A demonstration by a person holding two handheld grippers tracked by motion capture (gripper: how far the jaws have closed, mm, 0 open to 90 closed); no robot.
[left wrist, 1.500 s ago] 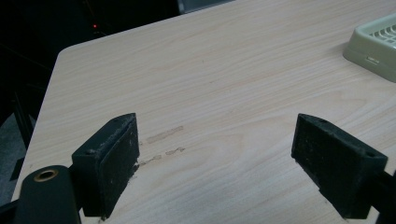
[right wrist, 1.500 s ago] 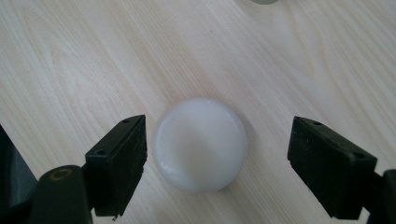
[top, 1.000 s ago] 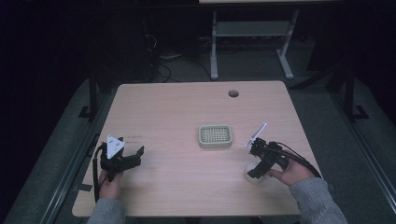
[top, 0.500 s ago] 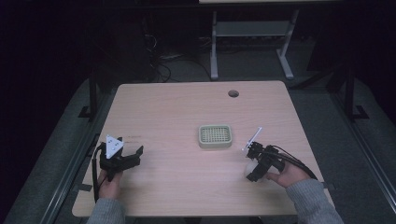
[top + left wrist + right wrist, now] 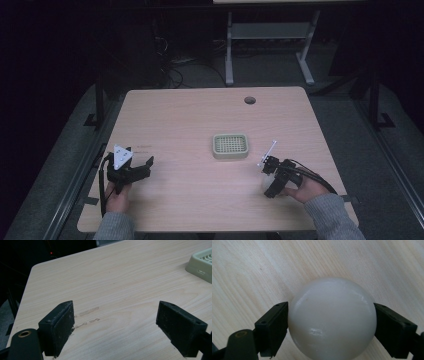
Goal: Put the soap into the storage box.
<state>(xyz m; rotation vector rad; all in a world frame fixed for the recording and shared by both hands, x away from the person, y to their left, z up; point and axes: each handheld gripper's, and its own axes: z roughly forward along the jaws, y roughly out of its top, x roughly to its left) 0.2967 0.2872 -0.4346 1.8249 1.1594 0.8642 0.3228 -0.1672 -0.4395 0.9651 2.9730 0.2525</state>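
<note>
Where my right gripper [image 5: 331, 322] points down at the table [image 5: 200, 120], its two black jaws press against either side of a smooth white ball [image 5: 332, 318], so I have it clamped between them. Seen along that gripper, the ball's lower edge runs out of the bottom of the picture, and I cannot tell whether it rests on the wood or hangs just above it. From the high view the ball is mostly hidden behind the gripper and my right hand [image 5: 302, 187], near the table's right front. My left gripper [image 5: 122, 322] sits near the left front with its jaws spread wide and nothing between them, only bare wood. A pale slotted tray [image 5: 230, 145] lies mid-table; along the left gripper only its corner shows, cut off at the edge.
</note>
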